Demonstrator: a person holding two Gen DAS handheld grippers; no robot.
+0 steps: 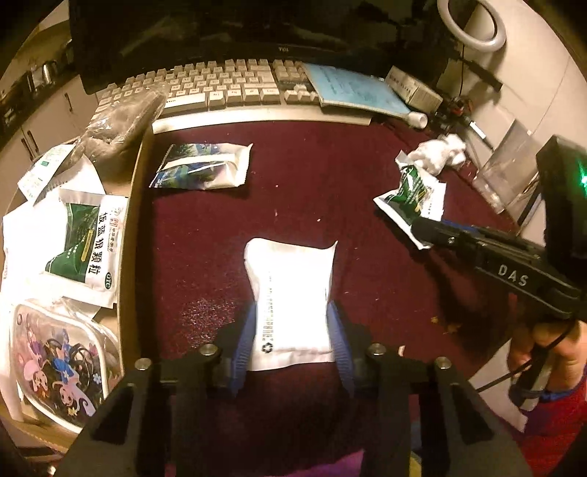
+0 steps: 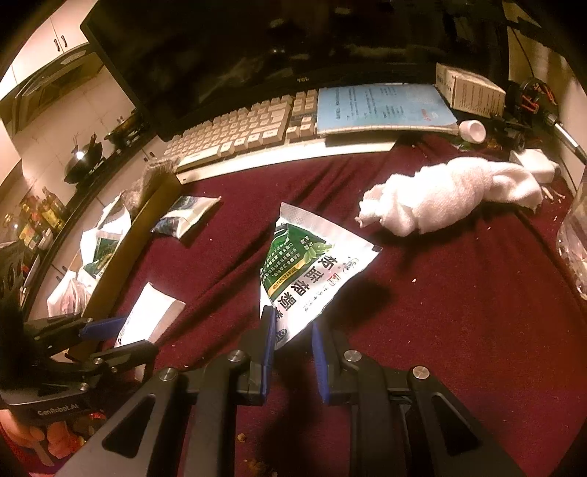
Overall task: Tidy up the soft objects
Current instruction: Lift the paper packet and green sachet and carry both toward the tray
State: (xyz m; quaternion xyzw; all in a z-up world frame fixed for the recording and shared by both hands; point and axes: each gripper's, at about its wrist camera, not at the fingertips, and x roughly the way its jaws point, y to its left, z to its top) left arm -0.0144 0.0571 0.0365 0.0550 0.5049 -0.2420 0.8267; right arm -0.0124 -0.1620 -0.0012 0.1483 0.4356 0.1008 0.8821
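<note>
The left gripper has its blue pads against both side edges of a white sachet, its jaws narrowed down onto it; the sachet lies flat on the dark red cloth and runs forward from between the pads, its far end flared out ahead of the fingertips. The right gripper has its jaws drawn close together on the lower corner of a green-and-white granule packet, which stands up tilted from the pinch, its top corner ahead of and above the fingertips and its lower part off the cloth. Seen from the left wrist, that gripper and its packet sit to the right of and beyond the left jaws. To the left of the left jaws, past the cloth's edge, lie a clear pouch with cartoon figures and, just beyond it, another green-and-white packet on a heap of white wrappers. Farther ahead and slightly left of the left jaws a blue-and-white pouch lies flat on the cloth, well apart from the sachet. Ahead and to the right of the right jaws is a crumpled white cloth wad. Beyond all these stand a beige keyboard with a blue booklet over its right end, and behind them a dark monitor.
</note>
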